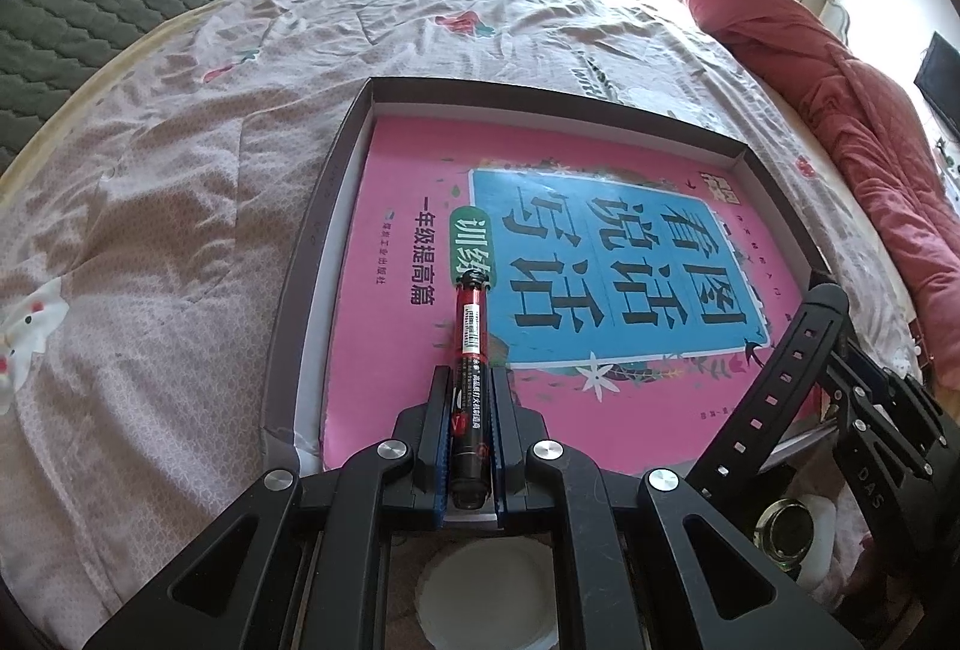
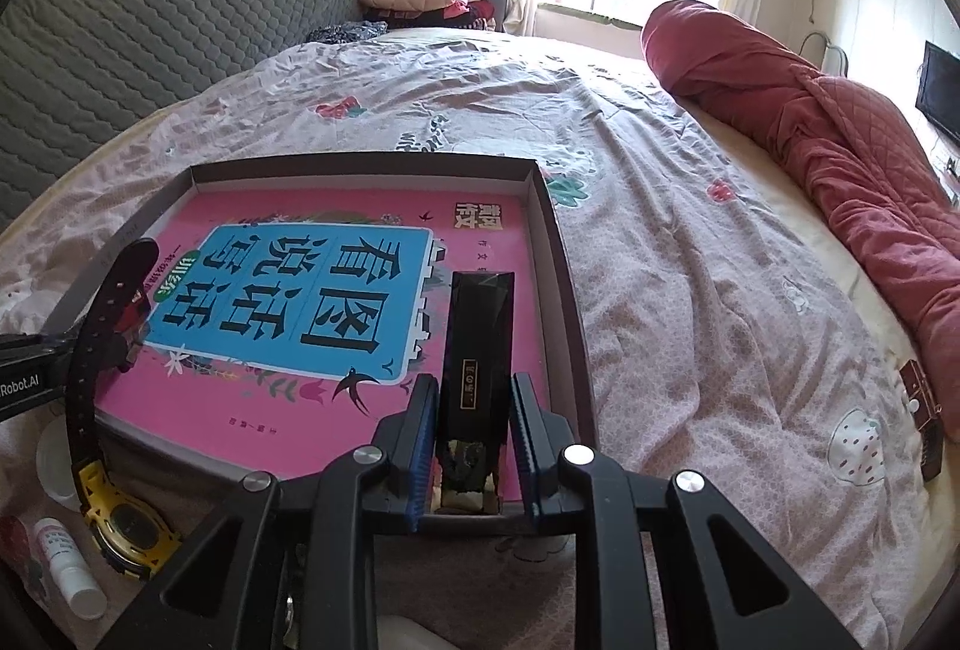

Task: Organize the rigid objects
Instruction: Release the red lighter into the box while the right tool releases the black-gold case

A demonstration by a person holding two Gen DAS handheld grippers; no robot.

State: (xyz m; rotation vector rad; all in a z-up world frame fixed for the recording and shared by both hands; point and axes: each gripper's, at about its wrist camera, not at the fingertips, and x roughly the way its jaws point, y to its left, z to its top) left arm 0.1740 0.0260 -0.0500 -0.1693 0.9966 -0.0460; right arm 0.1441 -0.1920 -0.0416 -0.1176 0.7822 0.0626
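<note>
Over the box's (image 1: pixel 336 170) near edge, both tools grip: left tool (image 1: pixel 471 422) a marker (image 1: pixel 471 332), right tool (image 2: pixel 471 428) a black case (image 2: pixel 477 326), long axes pointing toward its far wall.

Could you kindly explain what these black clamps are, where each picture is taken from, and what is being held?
No robot here: a person holds one two-finger gripper in each hand, with a fisheye camera looking along its fingers. The left-wrist picture shows the left gripper shut on a red-and-black marker pen. The right-wrist picture shows the right gripper shut on a slim black rectangular box. Both hover over a shallow brown cardboard tray on the bed, holding a pink-and-blue book. A yellow-and-black wristwatch lies beside the tray, its strap arching upward.
</note>
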